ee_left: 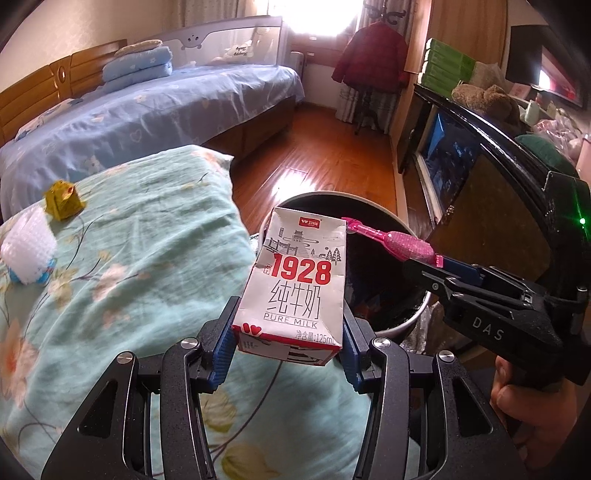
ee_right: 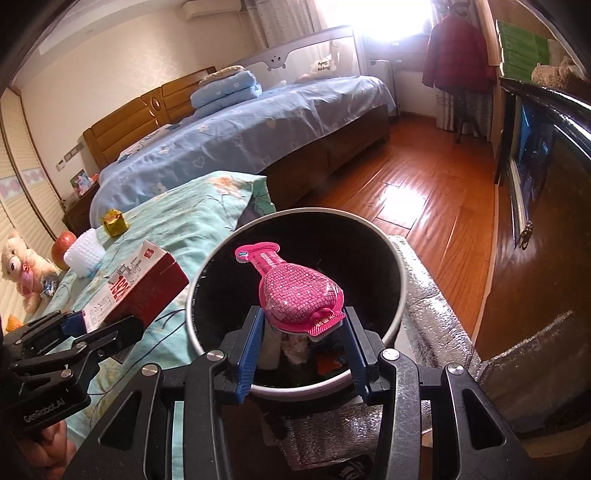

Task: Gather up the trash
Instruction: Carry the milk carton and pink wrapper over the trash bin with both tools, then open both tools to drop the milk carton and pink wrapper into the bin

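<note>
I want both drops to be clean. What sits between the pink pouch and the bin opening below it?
Nothing: in the right wrist view the pink pouch, clamped in the right gripper, hangs over the open bin.

A wide bed with a pale blue patterned sheet [ee_right: 258, 125] fills ten to twelve o'clock in the right wrist view, backed by a brown wooden headboard [ee_right: 147, 110]. Folded light-blue quilts [ee_right: 227, 88] lie near its head. Beyond, at one o'clock, a dark red padded coat [ee_right: 456, 59] hangs on a stand — beside the bright window [ee_left: 314, 14]. Glossy reddish-brown plank flooring [ee_right: 424, 177] runs toward it. At nine o'clock, a cream plush teddy bear [ee_right: 18, 266] sits just beside a red apple [ee_right: 62, 249]. Stacked green boxes [ee_left: 447, 66] sit atop a black glossy cabinet [ee_left: 491, 147] at two o'clock.
</note>
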Motion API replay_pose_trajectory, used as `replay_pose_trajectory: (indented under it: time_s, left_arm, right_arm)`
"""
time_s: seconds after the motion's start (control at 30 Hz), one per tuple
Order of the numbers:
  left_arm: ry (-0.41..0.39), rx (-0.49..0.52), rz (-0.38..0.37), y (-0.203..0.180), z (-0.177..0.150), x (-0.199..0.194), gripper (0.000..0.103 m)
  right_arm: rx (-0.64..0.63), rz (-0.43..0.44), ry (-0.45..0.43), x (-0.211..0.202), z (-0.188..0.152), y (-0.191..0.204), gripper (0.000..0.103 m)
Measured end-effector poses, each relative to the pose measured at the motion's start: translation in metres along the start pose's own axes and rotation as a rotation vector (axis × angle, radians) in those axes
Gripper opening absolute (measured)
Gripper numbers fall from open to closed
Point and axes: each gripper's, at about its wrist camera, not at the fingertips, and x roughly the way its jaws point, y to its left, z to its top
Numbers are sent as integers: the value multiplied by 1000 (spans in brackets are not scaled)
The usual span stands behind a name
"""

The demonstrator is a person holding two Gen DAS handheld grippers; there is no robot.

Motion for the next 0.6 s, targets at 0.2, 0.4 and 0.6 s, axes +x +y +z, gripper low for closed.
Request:
replay_pose_trajectory:
  time_s: [0.2, 0.4, 0.6]
  left_arm:
    - [14, -6, -10, -2, 7, 10, 48]
    - [26, -16, -18, -2, 13, 19, 48]
    - [36, -8, -20, -4, 17, 28, 48]
  right_arm:
    - [3, -11, 2, 4, 6, -6, 43]
    - [10, -15, 14, 10, 11, -11, 43]
    - [17, -18, 17, 14, 15, -16, 43]
